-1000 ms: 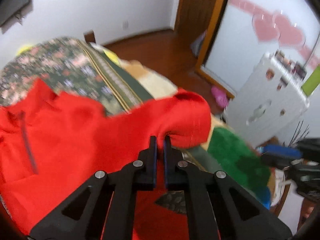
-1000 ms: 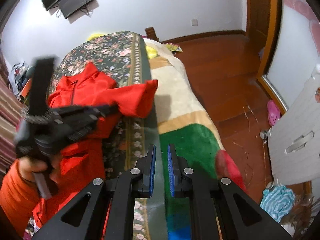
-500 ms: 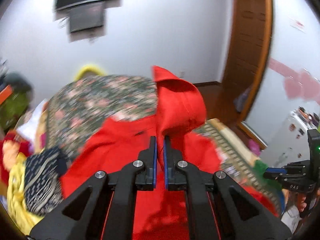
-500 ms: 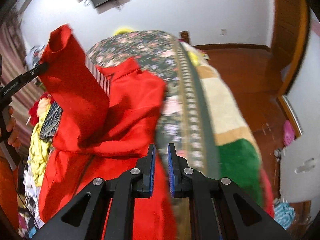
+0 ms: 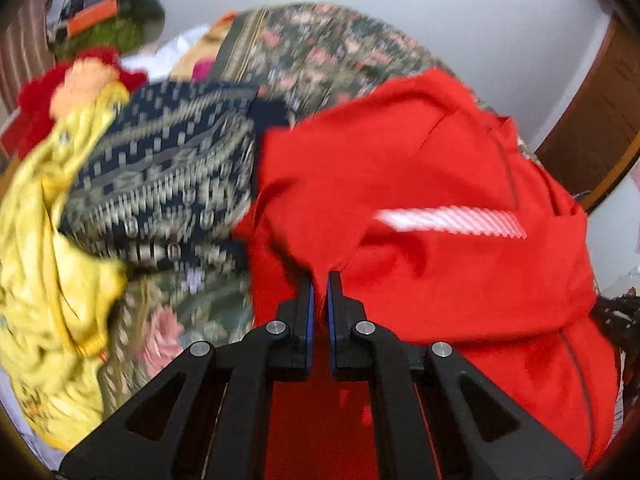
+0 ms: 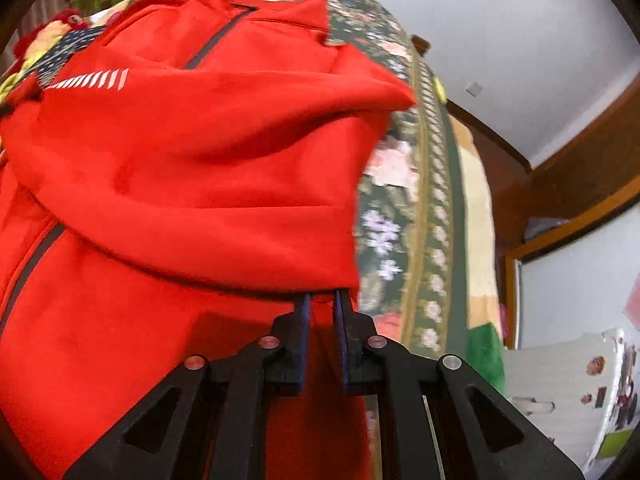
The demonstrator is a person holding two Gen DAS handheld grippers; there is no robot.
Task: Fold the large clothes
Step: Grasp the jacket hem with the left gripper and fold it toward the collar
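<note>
A red zip-up jacket [image 5: 420, 168] lies on a floral bedspread [image 5: 320, 48]. One sleeve, with a white striped mark [image 5: 452, 220], is folded across the body. My left gripper [image 5: 320, 280] is shut on a pinch of red fabric at that sleeve's near end, low over the jacket. In the right wrist view the jacket [image 6: 200, 160] fills the left side and its dark zipper [image 6: 216, 40] runs up to the collar. My right gripper [image 6: 320, 298] is shut on the jacket's lower right edge, with red cloth showing between the fingers. Both views are motion-blurred.
A heap of clothes lies left of the jacket, with a yellow garment [image 5: 48, 240] and a navy patterned one [image 5: 168, 160]. The bedspread's right border [image 6: 432, 240] drops to a cream and green blanket [image 6: 480, 344]. A white cabinet [image 6: 560, 380] stands beyond it.
My left gripper swung the sleeve up from the bed's right side and across the jacket, then lowered it toward the clothes heap. My right gripper moved left and down onto the jacket's edge.
</note>
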